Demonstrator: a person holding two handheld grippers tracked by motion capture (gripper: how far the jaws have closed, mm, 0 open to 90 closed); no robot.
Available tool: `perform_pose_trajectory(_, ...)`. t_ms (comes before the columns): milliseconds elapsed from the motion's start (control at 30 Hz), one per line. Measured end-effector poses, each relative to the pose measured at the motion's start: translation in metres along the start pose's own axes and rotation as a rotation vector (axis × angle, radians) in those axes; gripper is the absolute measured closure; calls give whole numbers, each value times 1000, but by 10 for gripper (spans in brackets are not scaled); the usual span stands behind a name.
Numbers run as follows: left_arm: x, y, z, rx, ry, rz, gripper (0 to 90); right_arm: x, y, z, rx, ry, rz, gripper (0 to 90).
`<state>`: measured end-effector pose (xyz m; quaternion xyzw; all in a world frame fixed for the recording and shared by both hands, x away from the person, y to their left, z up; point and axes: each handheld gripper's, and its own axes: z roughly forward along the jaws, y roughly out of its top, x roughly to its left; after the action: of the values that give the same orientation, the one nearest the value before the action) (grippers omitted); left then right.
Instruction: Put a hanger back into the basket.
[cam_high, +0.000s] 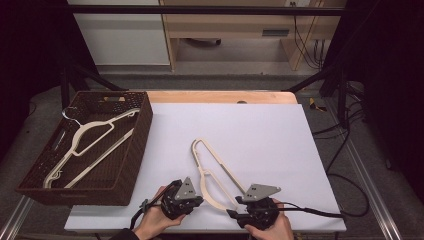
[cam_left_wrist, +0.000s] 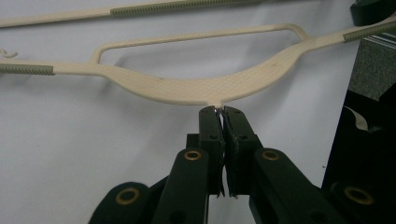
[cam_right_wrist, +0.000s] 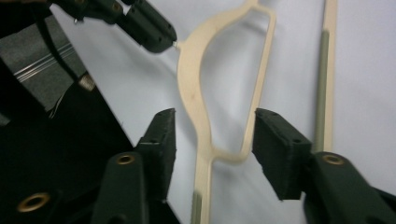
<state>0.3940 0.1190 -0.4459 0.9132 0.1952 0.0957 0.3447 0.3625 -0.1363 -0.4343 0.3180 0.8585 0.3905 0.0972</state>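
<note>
While the cream hanger (cam_high: 212, 172) lay on the white mat just right of the wicker basket (cam_high: 127, 165), we found the left gripper (cam_left_wrist: 219, 111) clenched on its neck stub and the right gripper (cam_right_wrist: 212, 135) released, jaws straddling its shoulder. We judged pickup underway; next, lifting it toward the basket, where another hanger (cam_high: 90, 142) lay.

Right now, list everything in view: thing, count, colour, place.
hanger on mat: one, cream, near edge of the mat, between both grippers
hangers in basket: two, cream, lying in the basket
basket: one, dark brown woven, left of the mat
mat: one, white, covering the table
table: one, light wood, far edge showing
left gripper: one, black, shut on the hanger's neck stub
right gripper: one, black, open around the hanger's shoulder
</note>
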Motion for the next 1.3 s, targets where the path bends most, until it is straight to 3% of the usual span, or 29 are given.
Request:
perform_pose_trajectory(67, 0, 0, 0, 5, 1, 5, 870, 2, 6, 7, -5, 9, -5, 453)
perform_pose_trajectory(400, -3, 3, -2, 8, 12, 28, 871, 12, 20, 49, 78, 14, -64, 471)
perform_pose_trajectory(533, -4, 3, -2, 3, 8, 24, 871, 15, 19, 58, 110, 4, -86, 524)
perform_pose_trajectory(700, -4, 3, -2, -4, 1, 17, 870, 16, 16, 64, 151, -16, -114, 651)
perform_pose_trajectory(833, -3, 2, -3, -18, -6, 11, 867, 17, 16, 63, 145, 8, -134, 724)
perform_pose_trajectory(867, -3, 2, -4, -45, -14, -10, 864, 17, 16, 62, 146, 5, -141, 727)
perform_pose_trajectory(900, -1, 2, -6, -52, -24, 3, 857, 17, 16, 61, 134, 9, -143, 730)
perform_pose_trajectory(933, -1, 2, -8, -96, -41, -24, 824, 17, 16, 60, 137, 2, -145, 732)
perform_pose_trajectory(1100, 10, 5, -30, -276, -59, -88, 492, 16, 19, 51, 127, -14, -150, 745)
perform_pose_trajectory(1200, 18, 5, -45, -351, -14, -108, 357, 14, 21, 45, 119, -22, -160, 750)
perform_pose_trajectory(1300, 28, 3, -61, -407, 41, -133, 292, 12, 25, 36, 110, -44, -155, 756)
